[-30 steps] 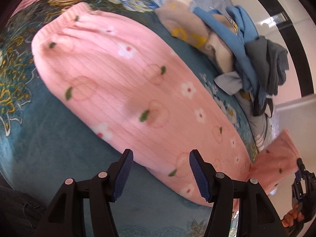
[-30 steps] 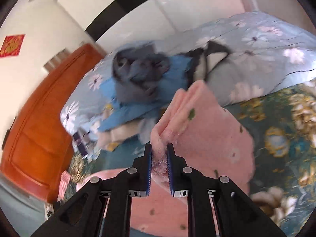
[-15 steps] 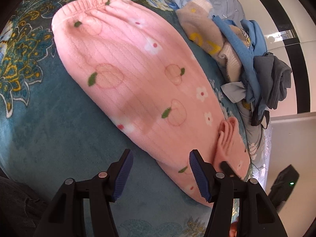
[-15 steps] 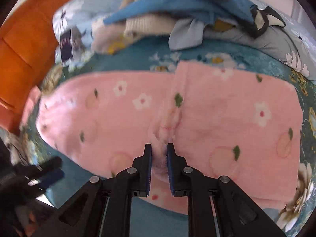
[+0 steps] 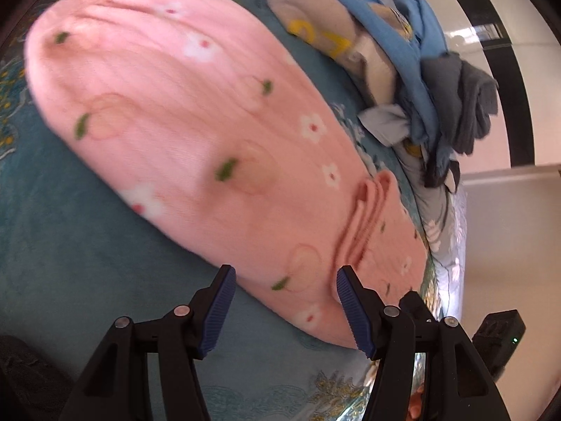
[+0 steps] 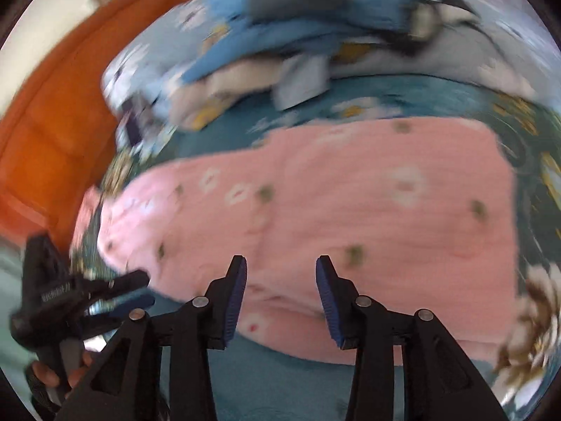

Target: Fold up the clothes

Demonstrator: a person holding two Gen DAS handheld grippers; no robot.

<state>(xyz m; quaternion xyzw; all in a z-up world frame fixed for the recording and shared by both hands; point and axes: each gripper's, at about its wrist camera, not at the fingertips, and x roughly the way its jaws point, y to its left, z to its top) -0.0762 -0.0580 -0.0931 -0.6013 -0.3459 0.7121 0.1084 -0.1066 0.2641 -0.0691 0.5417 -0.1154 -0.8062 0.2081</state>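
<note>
Currently, left wrist view: left gripper (image 5: pixel 284 301) with blue-padded fingers spread apart, gripping nothing, hovering just over the near edge of the pink fleece garment with peach and flower print (image 5: pixel 196 133). Garment lying flat across the teal floral bedspread (image 5: pixel 70 245), one end folded over onto the rest, ribbed cuff (image 5: pixel 368 217) bunched on top near the gripper's right finger. Heap of unfolded clothes, blue, grey and beige (image 5: pixel 410 63), at the far edge of the bedspread, beyond the pink piece. Small black device with a green light (image 5: pixel 501 336) off the right side.

Right wrist view, heavily motion-blurred: right gripper (image 6: pixel 280 298) likewise parted, nothing between the pads, above the near edge of the pink garment (image 6: pixel 333 210). Folded layer visible as the thicker right portion. Left gripper (image 6: pixel 115 294) seen at lower left, by the garment's left end. Clothes heap (image 6: pixel 298 42) along the far edge; orange wooden headboard (image 6: pixel 52 122) at left.
</note>
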